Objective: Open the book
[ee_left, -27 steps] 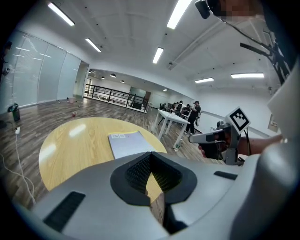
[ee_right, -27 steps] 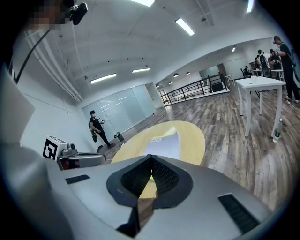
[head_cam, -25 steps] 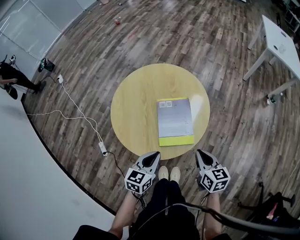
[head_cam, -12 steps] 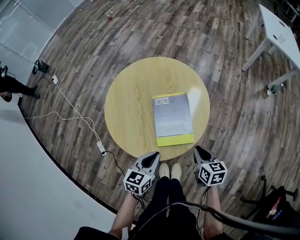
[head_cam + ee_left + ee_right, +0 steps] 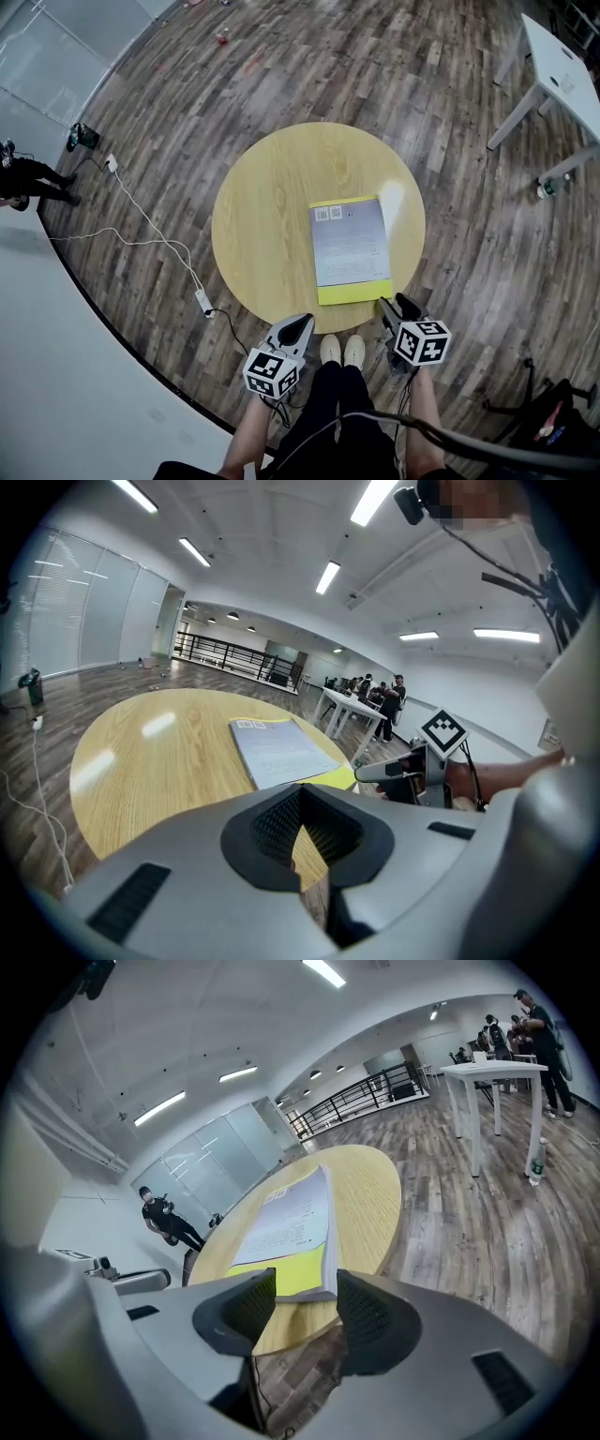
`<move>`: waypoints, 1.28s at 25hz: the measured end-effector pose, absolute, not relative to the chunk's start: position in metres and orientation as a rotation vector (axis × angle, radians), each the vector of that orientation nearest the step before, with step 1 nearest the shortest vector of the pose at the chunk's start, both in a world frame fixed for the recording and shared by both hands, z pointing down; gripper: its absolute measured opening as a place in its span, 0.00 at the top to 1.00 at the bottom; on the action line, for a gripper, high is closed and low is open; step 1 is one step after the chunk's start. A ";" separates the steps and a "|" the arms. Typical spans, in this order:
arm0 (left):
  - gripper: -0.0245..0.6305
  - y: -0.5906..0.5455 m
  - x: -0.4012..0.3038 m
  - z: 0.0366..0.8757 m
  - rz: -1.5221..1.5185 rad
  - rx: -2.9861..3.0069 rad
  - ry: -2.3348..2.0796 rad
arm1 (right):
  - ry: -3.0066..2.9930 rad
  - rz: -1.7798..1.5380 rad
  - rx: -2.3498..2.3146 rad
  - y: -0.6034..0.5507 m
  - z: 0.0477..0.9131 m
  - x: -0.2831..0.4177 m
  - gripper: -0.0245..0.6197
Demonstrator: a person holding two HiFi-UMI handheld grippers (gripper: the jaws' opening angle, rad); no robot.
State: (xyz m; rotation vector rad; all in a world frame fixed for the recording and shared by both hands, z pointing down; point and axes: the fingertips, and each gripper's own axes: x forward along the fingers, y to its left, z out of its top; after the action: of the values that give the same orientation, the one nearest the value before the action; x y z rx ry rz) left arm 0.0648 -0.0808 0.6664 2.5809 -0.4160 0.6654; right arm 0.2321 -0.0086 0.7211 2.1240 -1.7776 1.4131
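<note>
A closed book (image 5: 349,246) with a grey cover and a yellow strip along its near edge lies flat on the round wooden table (image 5: 267,216), right of centre. My right gripper (image 5: 394,305) is at the table's near rim, just short of the book's near right corner. Its jaws are opening, and in the right gripper view the book's corner (image 5: 314,1283) shows in the gap of the right gripper (image 5: 307,1288), untouched. My left gripper (image 5: 302,323) hangs shut and empty below the near rim. The left gripper (image 5: 302,819) faces the book (image 5: 281,752) across the table (image 5: 141,752).
The person's shoes (image 5: 337,349) stand under the near rim between the grippers. A power strip with a white cable (image 5: 206,300) lies on the floor at left. A white table (image 5: 562,75) stands at the upper right, a bottle (image 5: 547,187) by its leg. A person (image 5: 23,173) is at the far left.
The right gripper's jaws have gone from shut to open, and it has moved in to the book's near right corner. The left gripper has sunk a little and stays shut.
</note>
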 end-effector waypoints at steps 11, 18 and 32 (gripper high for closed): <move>0.96 -0.092 0.057 0.672 0.658 2.555 -0.454 | -1.759 1.406 2.090 -0.013 0.726 0.230 0.68; 0.96 -0.095 0.053 0.672 0.651 2.543 -0.461 | -1.659 1.313 2.119 -0.009 0.726 0.241 0.88; 0.96 -0.098 0.045 0.670 0.624 2.532 -0.484 | -1.582 1.260 2.119 -0.007 0.728 0.244 0.95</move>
State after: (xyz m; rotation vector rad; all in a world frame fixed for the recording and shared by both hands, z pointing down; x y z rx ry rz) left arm 0.0454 -0.0981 0.6704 2.5322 -0.4839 0.6239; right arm 0.2445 -0.0070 0.7275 2.1192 -1.5818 1.2604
